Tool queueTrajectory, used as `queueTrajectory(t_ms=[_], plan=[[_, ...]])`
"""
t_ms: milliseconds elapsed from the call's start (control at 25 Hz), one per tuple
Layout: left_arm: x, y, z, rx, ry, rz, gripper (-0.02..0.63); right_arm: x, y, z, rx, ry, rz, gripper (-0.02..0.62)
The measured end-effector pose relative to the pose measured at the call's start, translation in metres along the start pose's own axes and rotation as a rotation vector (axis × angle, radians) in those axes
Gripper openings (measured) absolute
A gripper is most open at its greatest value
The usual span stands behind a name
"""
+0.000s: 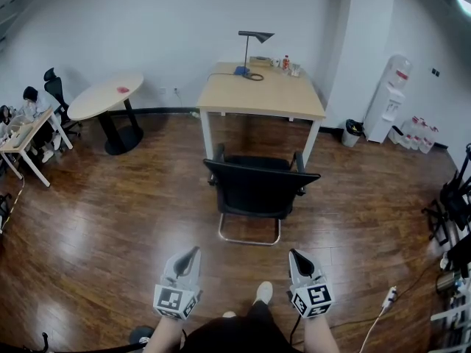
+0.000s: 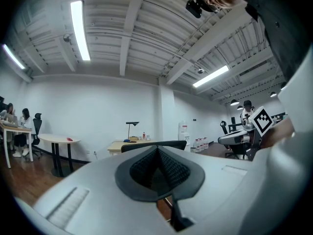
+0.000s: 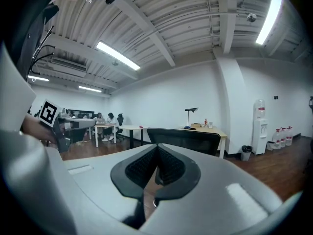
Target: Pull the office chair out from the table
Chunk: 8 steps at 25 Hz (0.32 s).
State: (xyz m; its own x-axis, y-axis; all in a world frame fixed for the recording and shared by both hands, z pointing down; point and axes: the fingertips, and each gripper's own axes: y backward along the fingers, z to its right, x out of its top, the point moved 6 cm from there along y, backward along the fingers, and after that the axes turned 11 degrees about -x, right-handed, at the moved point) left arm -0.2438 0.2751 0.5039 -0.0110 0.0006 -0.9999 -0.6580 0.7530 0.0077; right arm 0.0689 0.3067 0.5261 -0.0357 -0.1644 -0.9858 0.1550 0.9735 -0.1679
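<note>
Fingers (image 2: 139, 168) on the left gripper (image 1: 193, 251) are pressed flat together with nothing between them, and it's the same deal on the right gripper (image 1: 294, 254): closed up and empty. Both sit low near the person's body, side by side, pointed at the office chair (image 1: 259, 190) but well apart from it. Chair's on the wood floor (image 1: 110, 219), back toward the person, tucked up to the front edge of the counter (image 1: 257, 94). Desk lamp (image 1: 249, 46) stands at the counter's far edge.
</note>
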Motion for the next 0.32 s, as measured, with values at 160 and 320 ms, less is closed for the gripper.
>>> queueTrajectory(t_ms=[160, 320], plan=[[-0.0031, -0.0005, -0.0011, -0.009, 0.009, -0.009, 0.002, -0.0036, -0.0023, -0.0017, 0.017, 0.019, -0.027, 0.011], [-0.0062, -0.0026, -0.0033, 0.006, 0.024, -0.01, 0.002, -0.009, -0.0065, -0.0051, 0.018, 0.018, -0.034, 0.011]])
